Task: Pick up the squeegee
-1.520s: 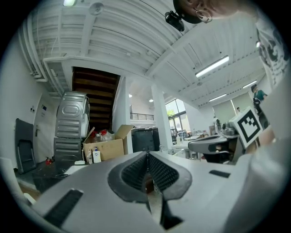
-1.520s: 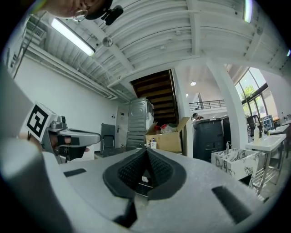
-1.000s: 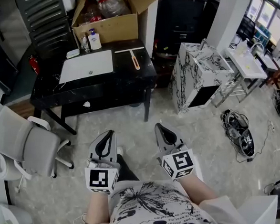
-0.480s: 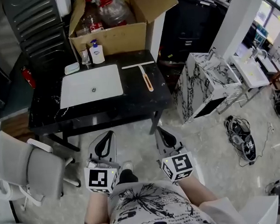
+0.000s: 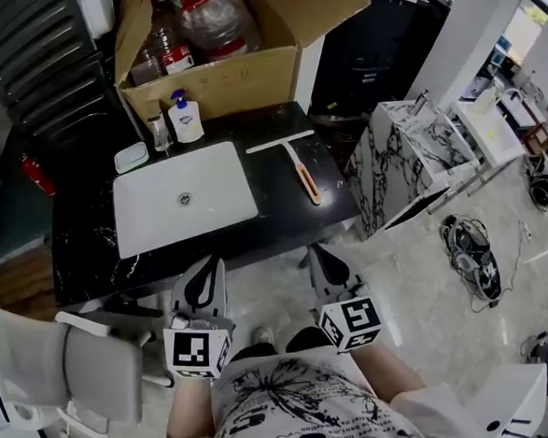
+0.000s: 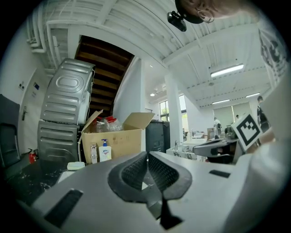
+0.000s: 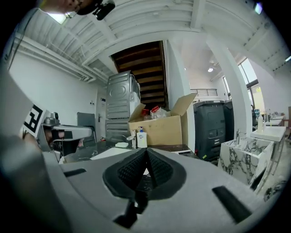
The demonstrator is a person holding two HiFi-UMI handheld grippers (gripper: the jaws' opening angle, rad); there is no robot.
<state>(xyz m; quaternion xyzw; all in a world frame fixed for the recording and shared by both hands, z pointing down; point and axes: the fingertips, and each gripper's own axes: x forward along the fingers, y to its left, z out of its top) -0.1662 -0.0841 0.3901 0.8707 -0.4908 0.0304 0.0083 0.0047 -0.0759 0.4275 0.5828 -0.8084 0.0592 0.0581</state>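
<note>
1. Squeegee lies flat on the black desk, just right of the white sink basin. Its blade is at the far end and its orange handle points toward the person. Nothing touches it.
2. Farther back on the desk are a soap bottle and an open cardboard box.
3. Left hand-held gripper and right hand-held gripper hang over the floor, short of the desk's near edge. Both have their jaws pressed together and are empty.
4. Risk: if the jaws reach the handle unopened, they will likely shove it rather than grip it. The handle is thin and lies flat on a hard, slick top, so a nudge could skid it toward the desk's right edge.
5. Only the head view shows the squeegee. Both gripper views show the box and the bottle and confirm the pads meet, but in them the gripper's own body hides the desk top where the squeegee lies.
</note>
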